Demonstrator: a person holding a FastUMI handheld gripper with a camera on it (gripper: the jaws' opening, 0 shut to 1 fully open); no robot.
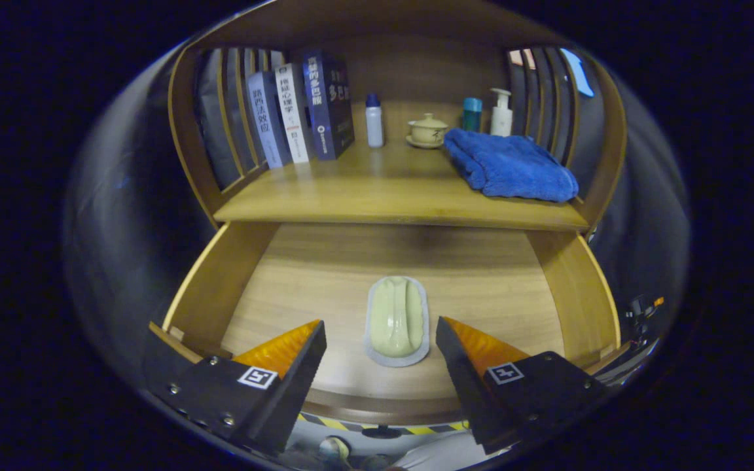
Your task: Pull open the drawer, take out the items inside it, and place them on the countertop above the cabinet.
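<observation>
The wooden drawer (233, 275) stands pulled open below the cabinet's countertop (377, 196). On the drawer floor lies a pale yellow-green oblong item on a light oval base (396, 320), lengthwise toward me. My gripper (380, 330) hovers above the drawer's front part, open, with one finger on either side of the item and a gap to it on both sides. Nothing is held between the fingers.
On the countertop a folded blue towel (508, 163) lies at the right. Several books (302, 111) lean at the left. A small white bottle (374, 121), a lidded cup on a saucer (427, 129), a teal container (472, 113) and a pump bottle (501, 112) stand along the back.
</observation>
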